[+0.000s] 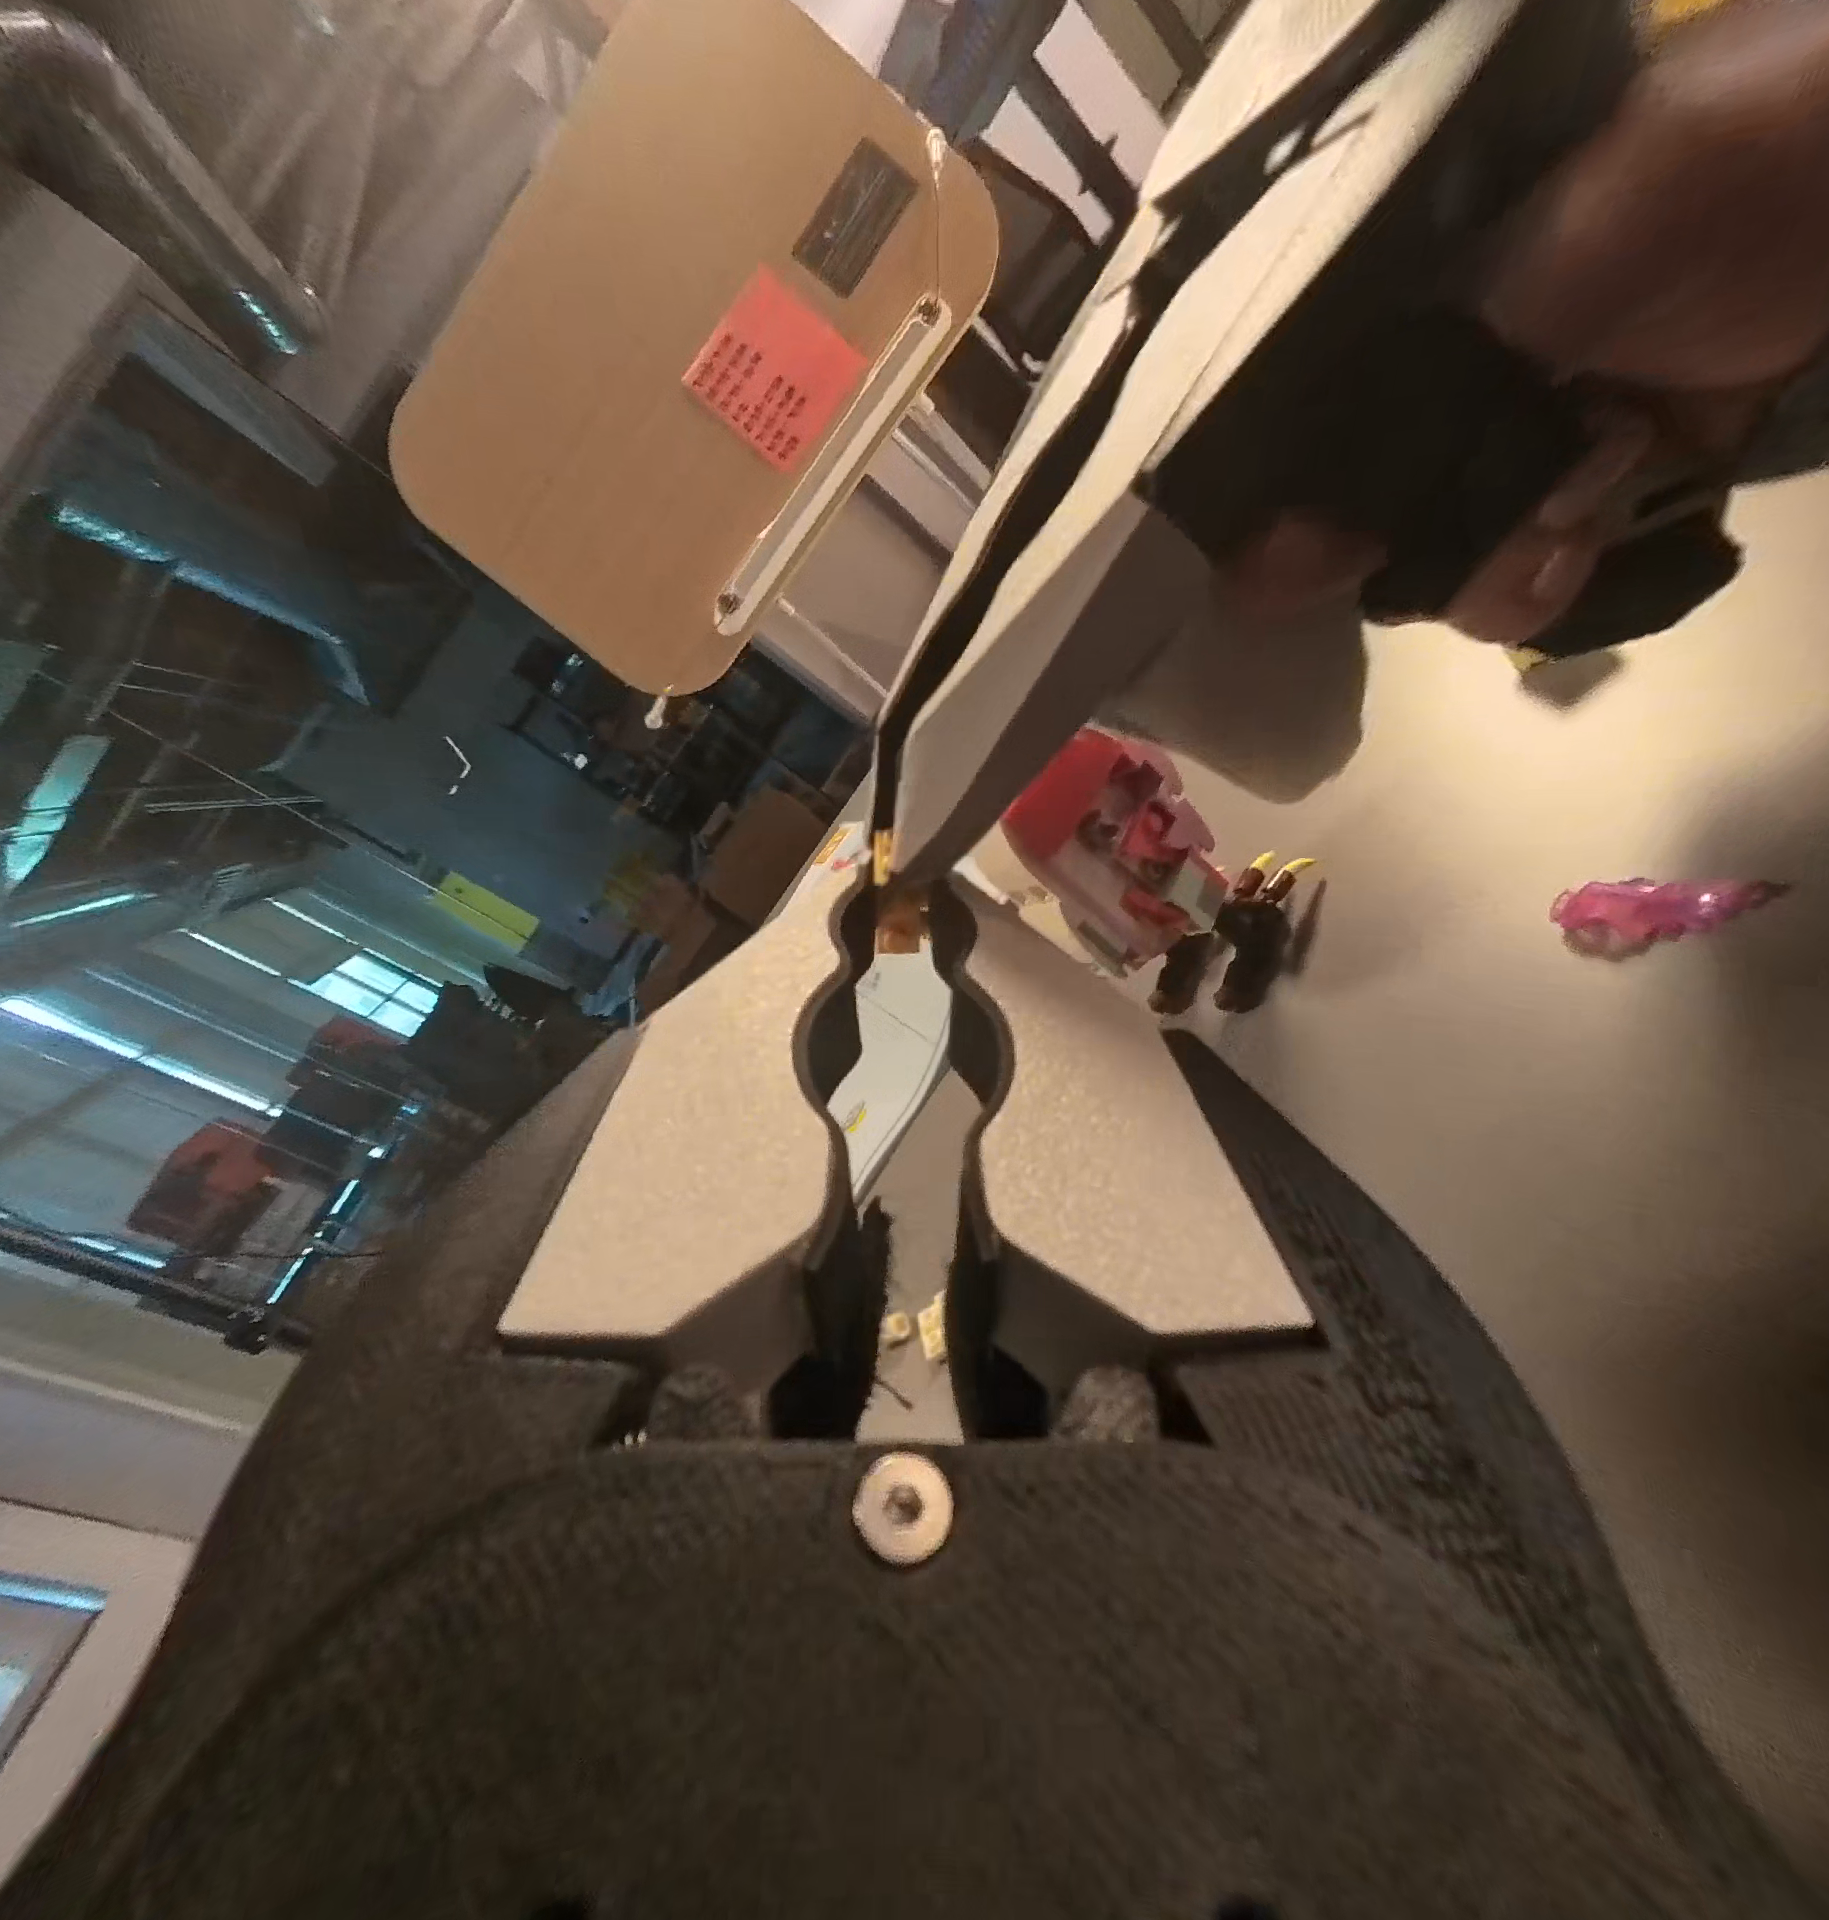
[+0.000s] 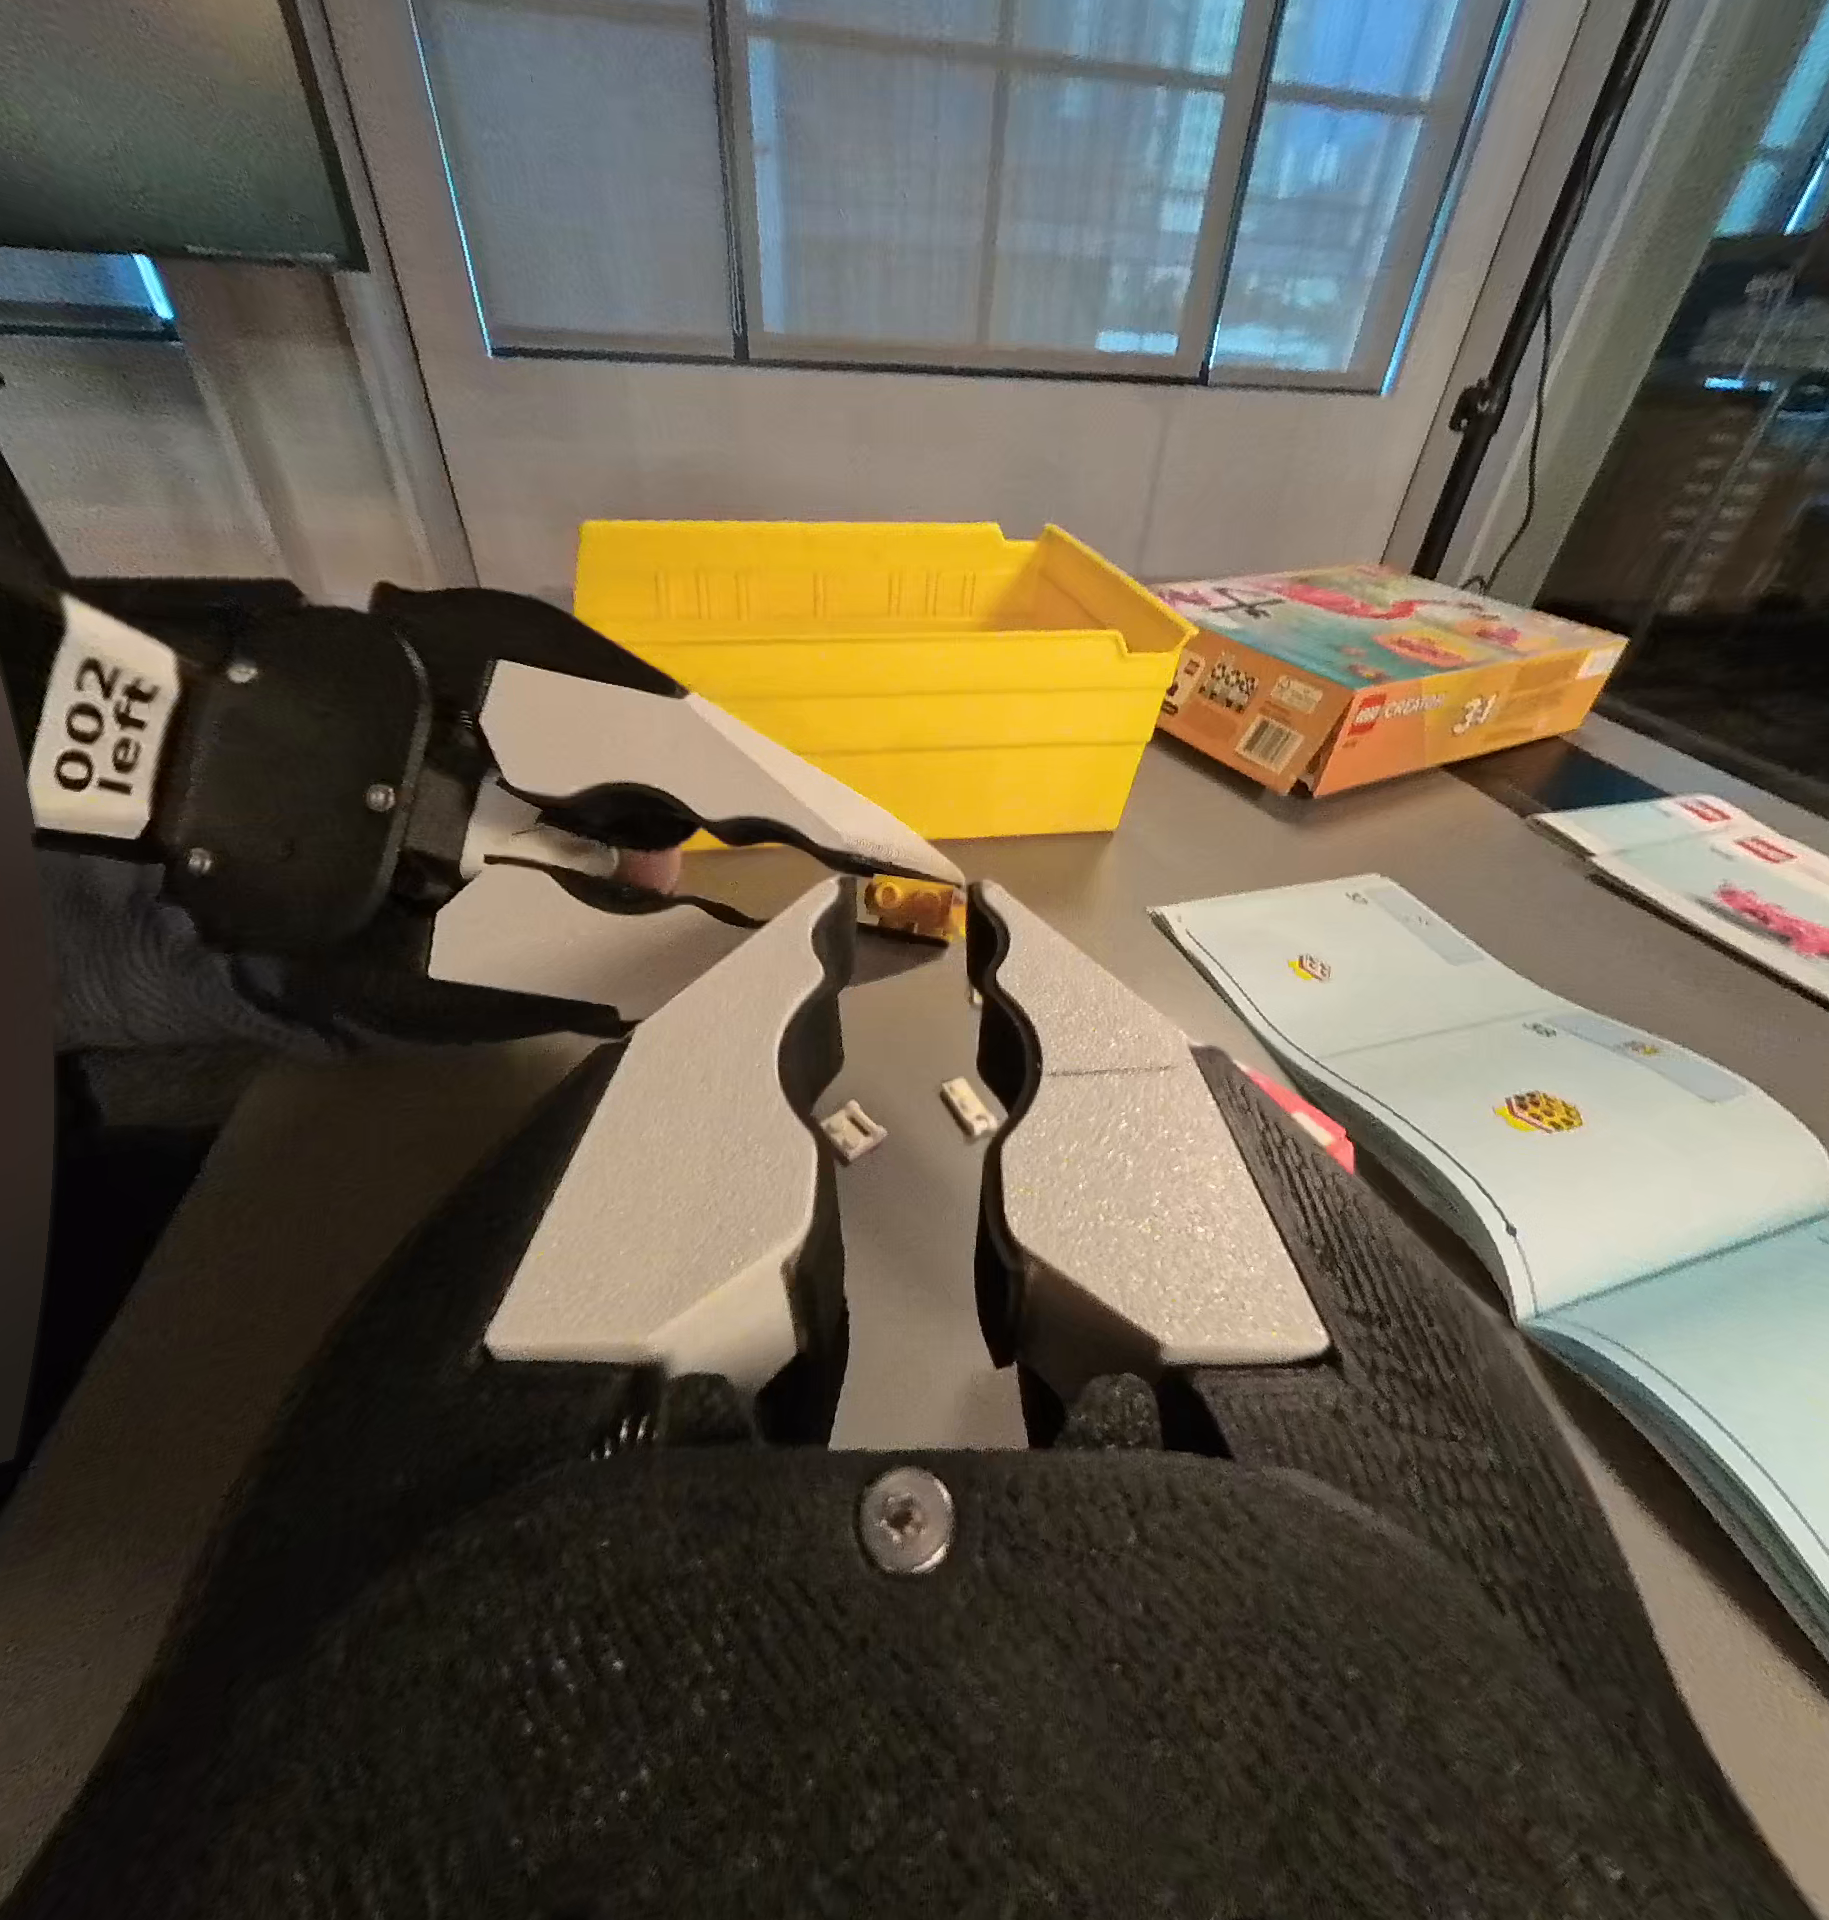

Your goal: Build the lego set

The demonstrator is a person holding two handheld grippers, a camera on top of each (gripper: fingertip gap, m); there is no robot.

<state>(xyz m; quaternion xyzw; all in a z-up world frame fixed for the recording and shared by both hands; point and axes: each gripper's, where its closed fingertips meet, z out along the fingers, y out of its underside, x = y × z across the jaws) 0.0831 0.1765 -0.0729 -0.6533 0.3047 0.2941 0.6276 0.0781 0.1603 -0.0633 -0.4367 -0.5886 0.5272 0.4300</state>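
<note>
A small yellow brick (image 2: 910, 909) sat in the air just above the grey table (image 2: 1253, 852), at the point where the two grippers met. The left gripper (image 1: 897, 914) reached in from the side and pinched it between its narrow fingertips, which stood close together with the brick filling the slot between them. The right gripper (image 2: 910, 888) came from the front with its fingers spread to either side of the same brick; a dark sliver of space showed between its left pad and the brick, so it bracketed the piece rather than clamped it. Seen from the left wrist, the right gripper's tip touched or nearly touched the brick from above, and a hand (image 1: 1616, 312) held that tool. Below the right gripper's fingers, two small white pieces (image 2: 853, 1130) lay apart on the table. Behind the brick stood a yellow bin (image 2: 889, 727), and beside it a toy box (image 2: 1409, 686) lying flat. To the right an open instruction booklet (image 2: 1461, 1091) was spread on the table, with a second booklet (image 2: 1741, 894) beyond it. Farther off in the left wrist view stood a red and pink brick build (image 1: 1118, 842), a dark brown figure (image 1: 1232, 935) with yellow horns just beside it, and a pink translucent piece (image 1: 1648, 914) well apart.
</note>
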